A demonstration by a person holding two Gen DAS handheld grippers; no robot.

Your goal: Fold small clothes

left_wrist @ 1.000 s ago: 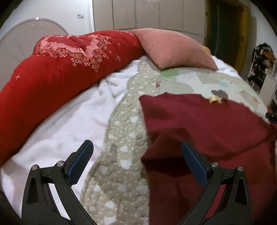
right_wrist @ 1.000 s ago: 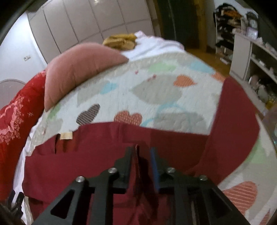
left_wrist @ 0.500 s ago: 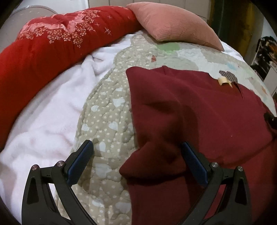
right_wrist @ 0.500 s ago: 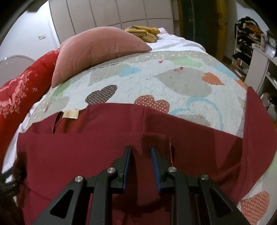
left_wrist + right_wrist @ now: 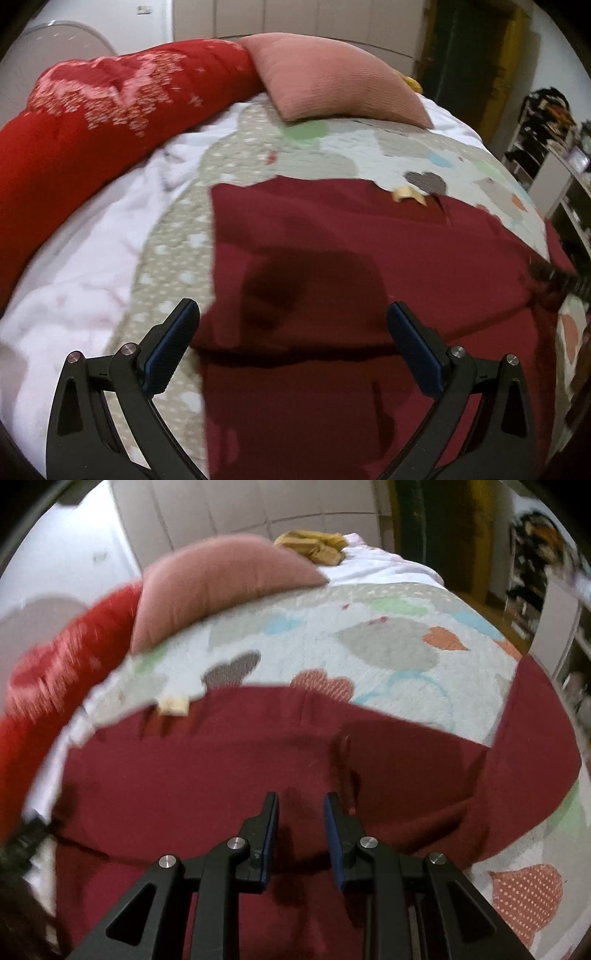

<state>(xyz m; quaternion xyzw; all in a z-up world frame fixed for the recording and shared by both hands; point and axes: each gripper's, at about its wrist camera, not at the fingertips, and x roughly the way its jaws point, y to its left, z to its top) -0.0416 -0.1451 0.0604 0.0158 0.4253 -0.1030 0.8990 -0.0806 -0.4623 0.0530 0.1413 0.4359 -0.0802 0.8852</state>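
A dark red garment (image 5: 332, 266) lies spread on the quilted bed cover, its lower part folded up into a doubled edge near the fingers, with a beige neck label (image 5: 408, 194) at its far edge. My left gripper (image 5: 291, 328) is wide open and empty, just above the folded edge. In the right wrist view the same garment (image 5: 207, 775) fills the lower half, with one sleeve (image 5: 532, 716) lying out to the right. My right gripper (image 5: 301, 808) is partly open over the cloth and holds nothing. Its tip shows in the left wrist view (image 5: 554, 280).
A quilt with heart patches (image 5: 369, 642) covers the bed. A pink pillow (image 5: 332, 81) and a red floral duvet (image 5: 92, 122) lie at the far left, white fleece (image 5: 74, 266) beside them. A yellow garment (image 5: 314, 546) lies far back. Shelves (image 5: 554, 147) stand right.
My right gripper has opened and let go of the red cloth it pinched. The garment's lower part now lies folded up. Both grippers have lifted and drawn back slightly.
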